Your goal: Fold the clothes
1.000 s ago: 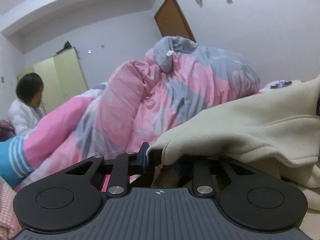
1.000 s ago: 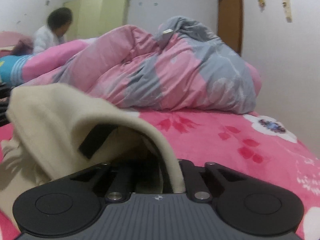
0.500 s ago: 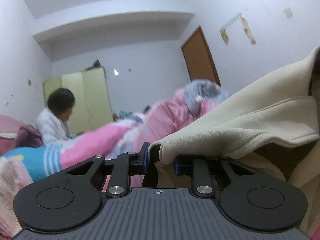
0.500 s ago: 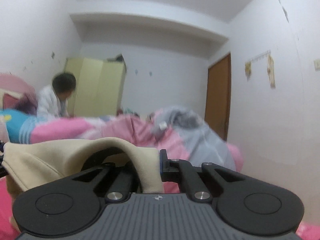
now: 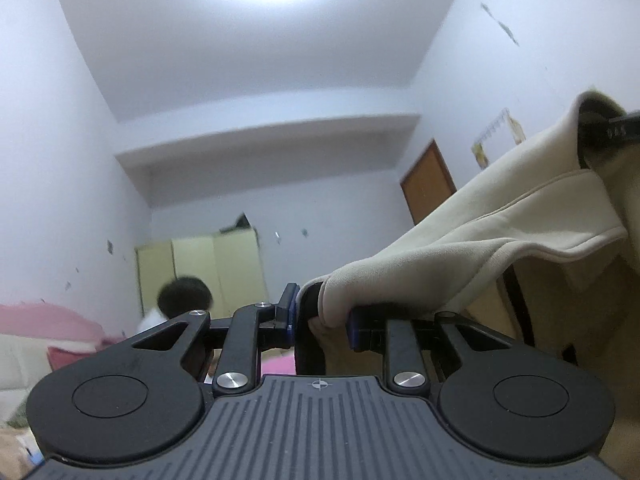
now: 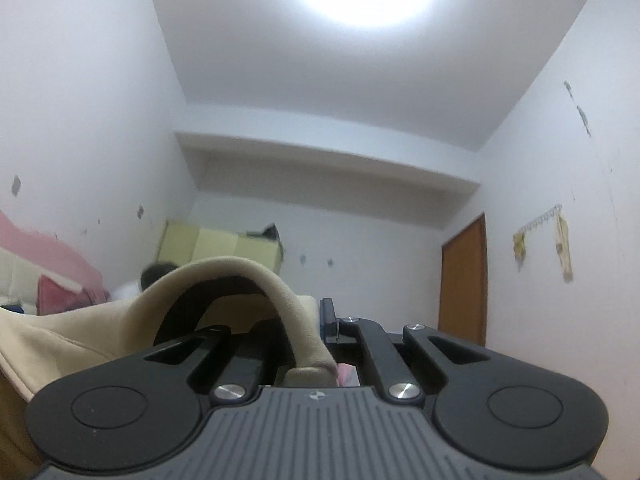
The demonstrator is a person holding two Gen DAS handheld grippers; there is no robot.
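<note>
While one cream garment hangs between them, two grippers, left and right, clamp its edge in their jaws.

The garment is plain cream with a darker tan inside. Both grippers are black with ribbed dark grey bodies, silver screws and blue pads. The wardrobe is pale yellow-green, the door orange-brown. Walls and ceiling are white with a bluish cast. The bedding is pink. A person has dark hair and wears white.
</note>
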